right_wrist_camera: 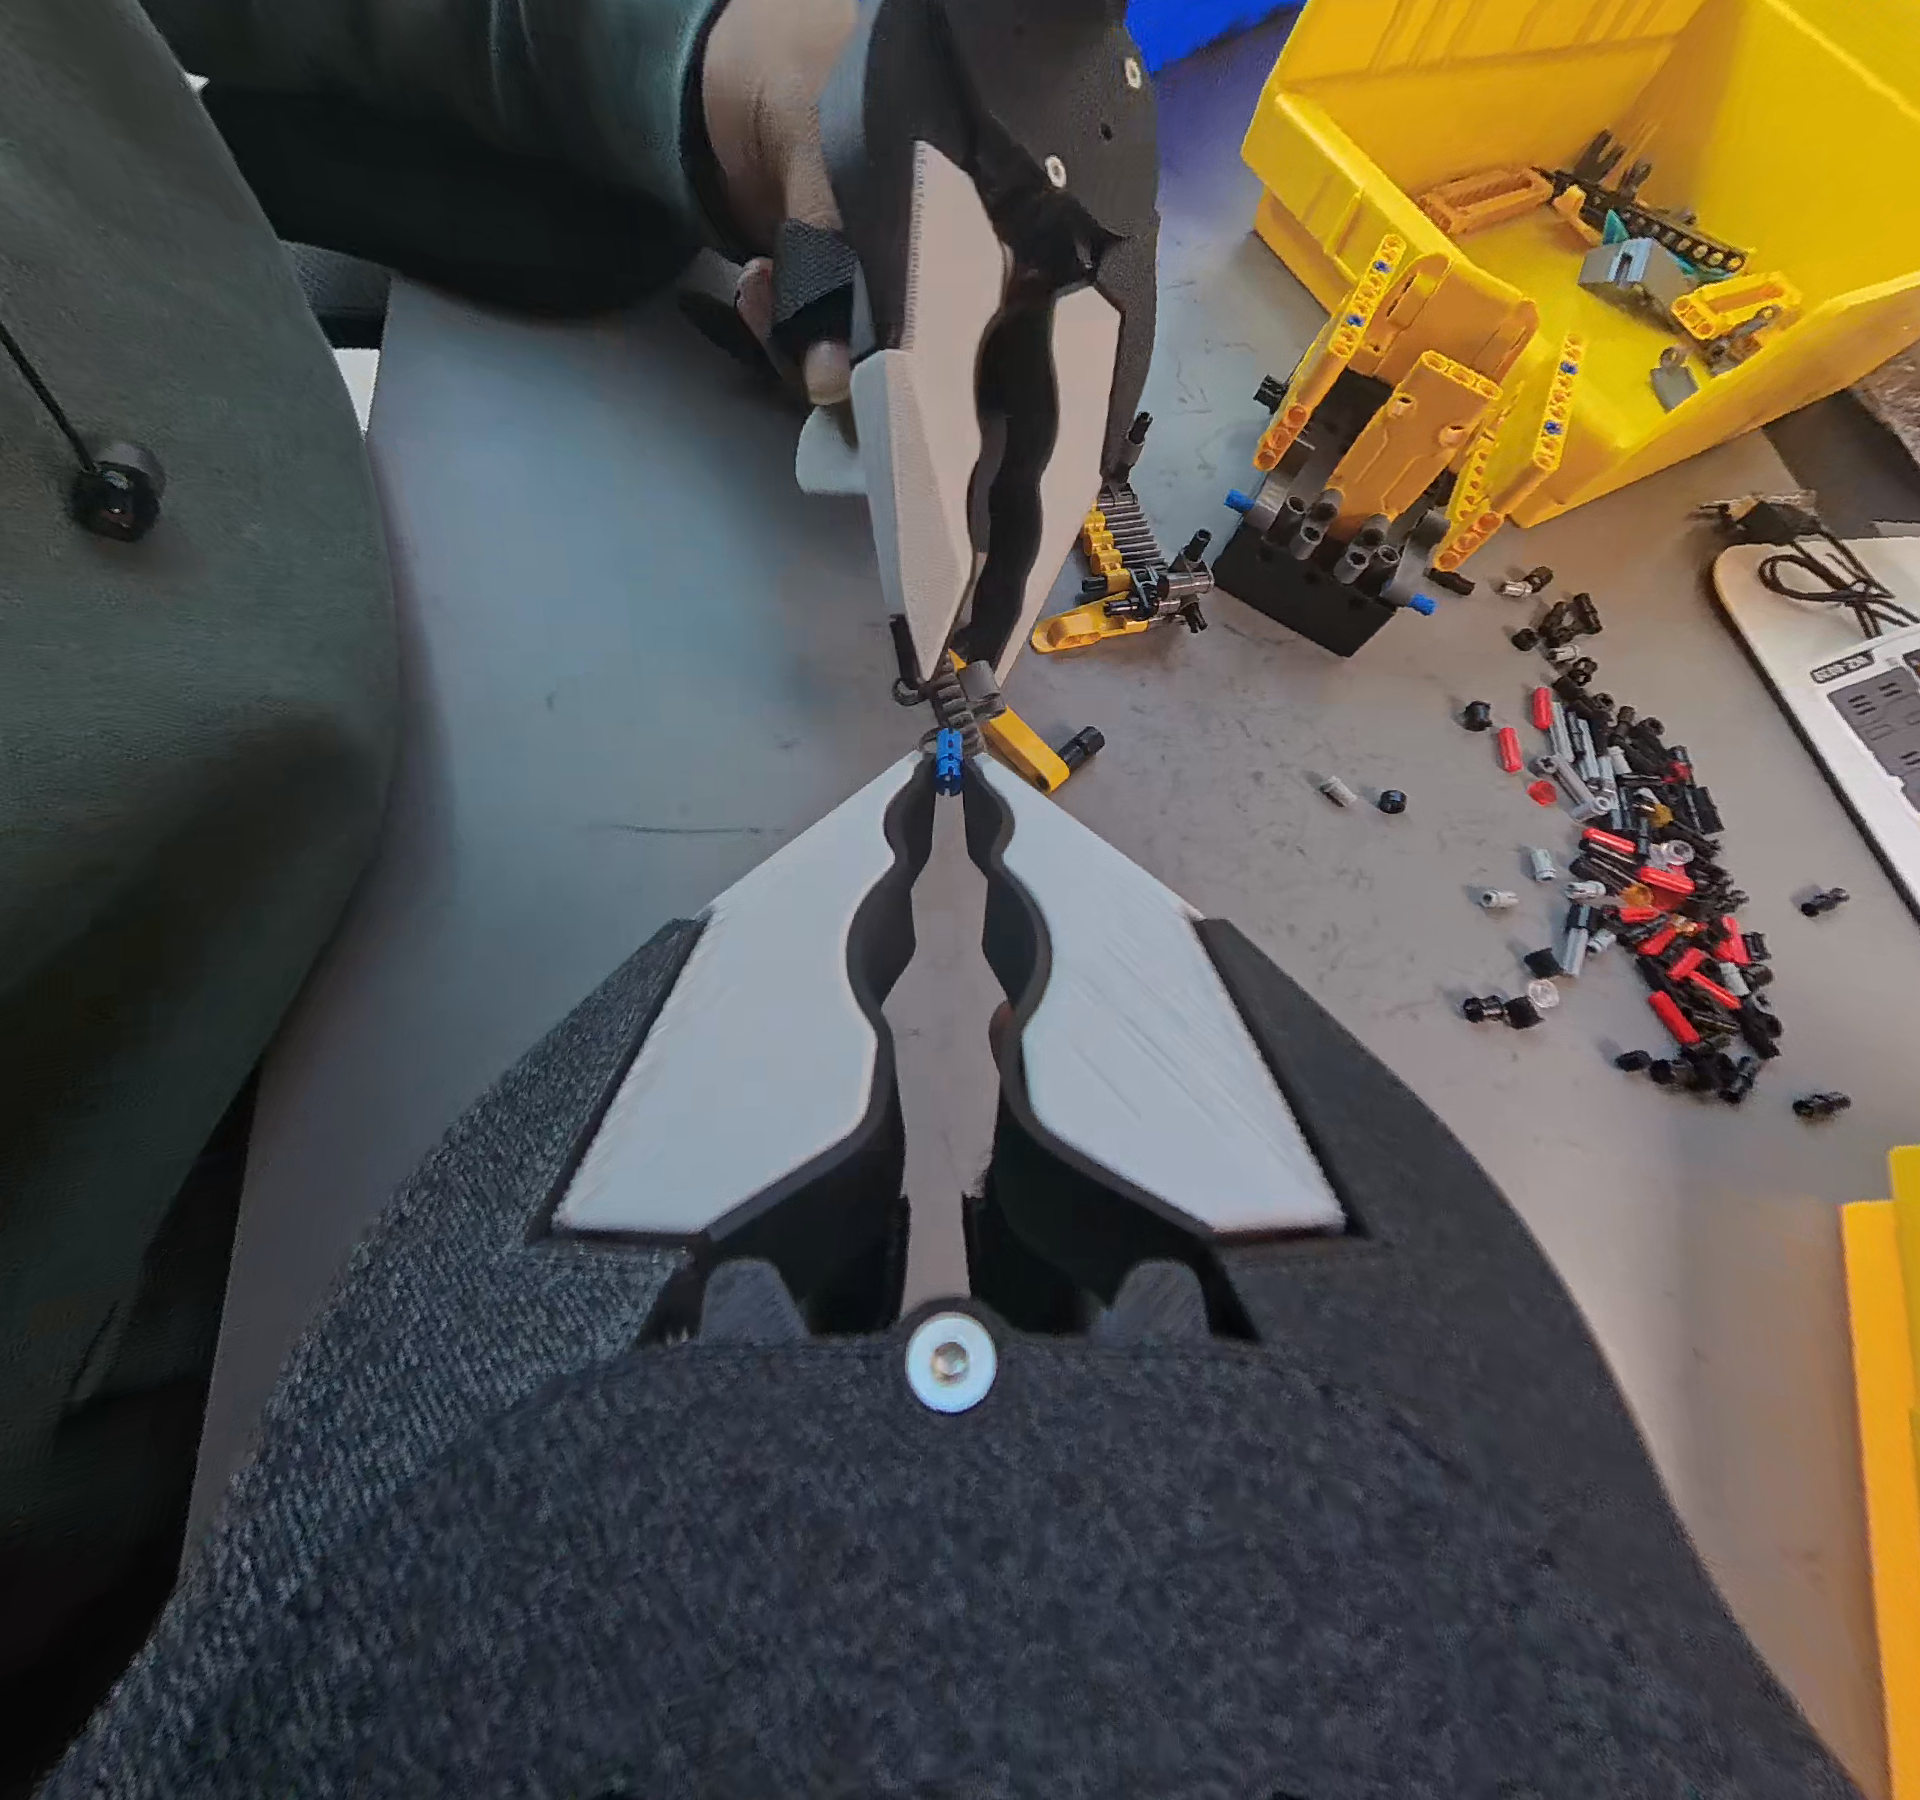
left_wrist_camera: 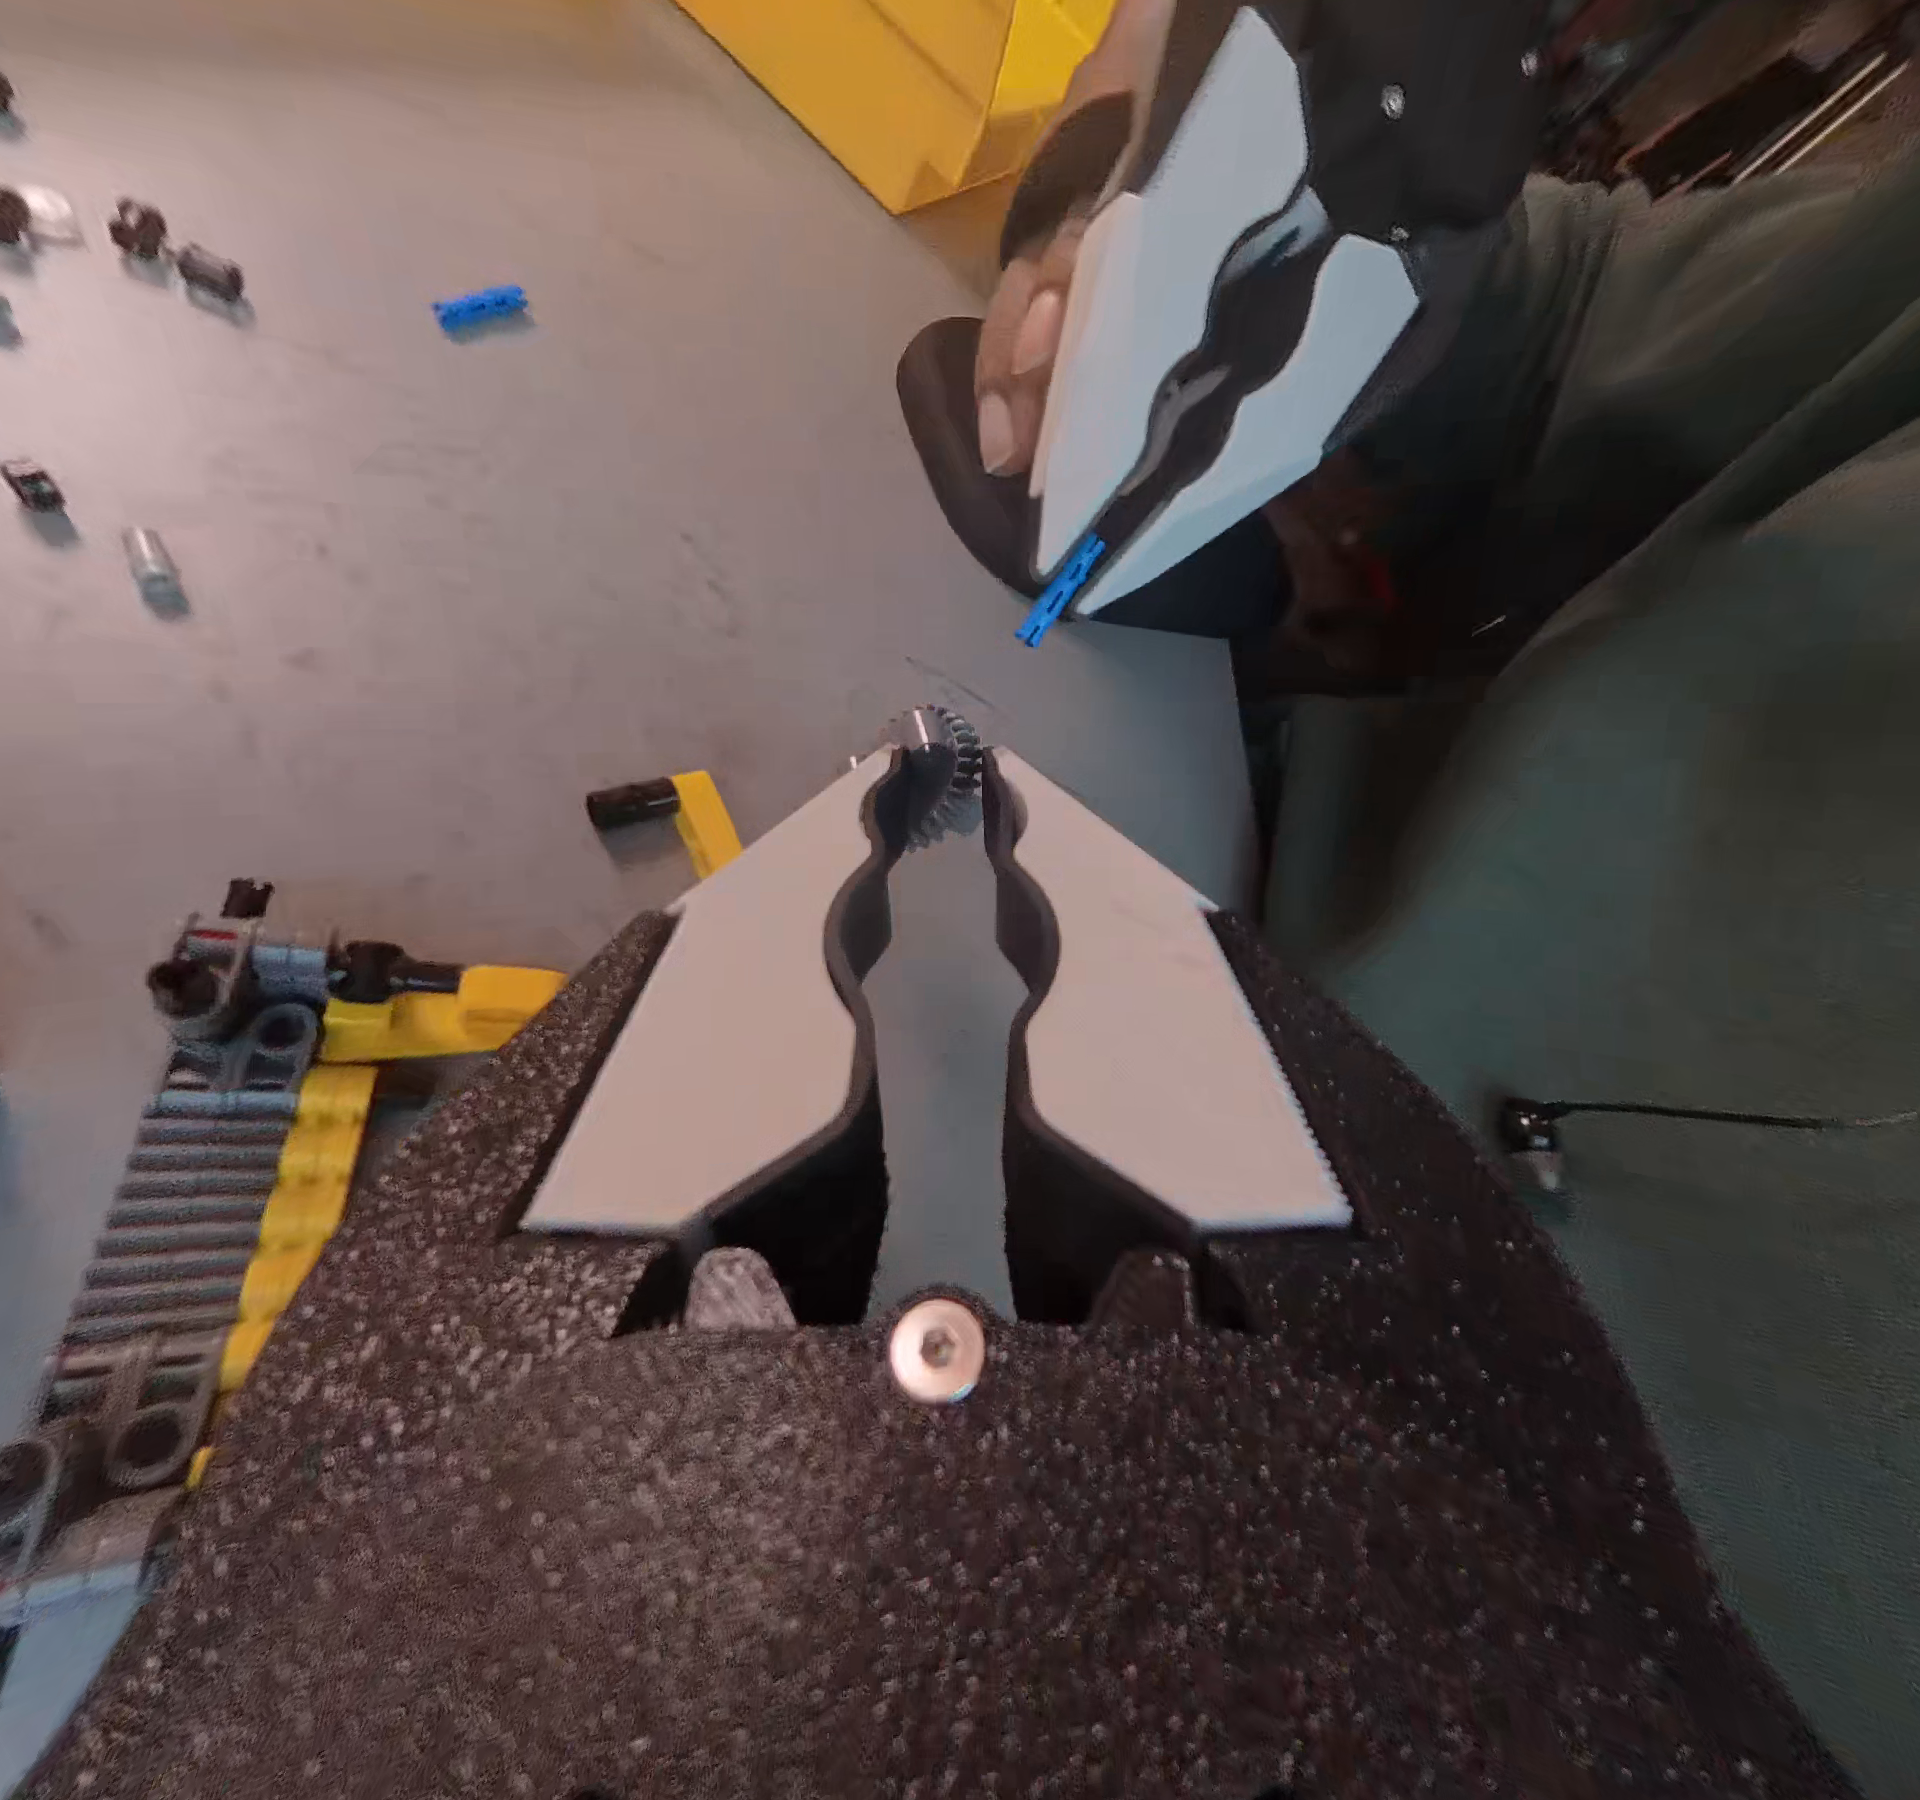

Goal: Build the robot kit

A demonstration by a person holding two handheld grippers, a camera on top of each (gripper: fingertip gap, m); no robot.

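Observation:
My left gripper (left_wrist_camera: pixel 938 771) is shut on a small dark grey gear (left_wrist_camera: pixel 940 776) with a grey hub, held above the grey table (left_wrist_camera: pixel 520 524). My right gripper (right_wrist_camera: pixel 947 771) is shut on a short blue pin (right_wrist_camera: pixel 948 761). In the right wrist view the blue pin's tip sits right at the gear (right_wrist_camera: pixel 961 696), which is held by the left gripper (right_wrist_camera: pixel 951 670) coming down from above. In the left wrist view the right gripper (left_wrist_camera: pixel 1081 576) shows at upper right with the blue pin (left_wrist_camera: pixel 1060 589) sticking out of its tips, a short way from the gear.
A yellow bin (right_wrist_camera: pixel 1621 150) with parts stands at the right, with a yellow and black build (right_wrist_camera: pixel 1371 462) before it. A pile of red, black and grey pins (right_wrist_camera: pixel 1642 877) lies right. A tracked yellow piece (left_wrist_camera: pixel 239 1158) and another blue pin (left_wrist_camera: pixel 480 306) lie left. A person's green sleeve (right_wrist_camera: pixel 208 607) is close. Both grippers' tips are close together, under 4 cm apart.

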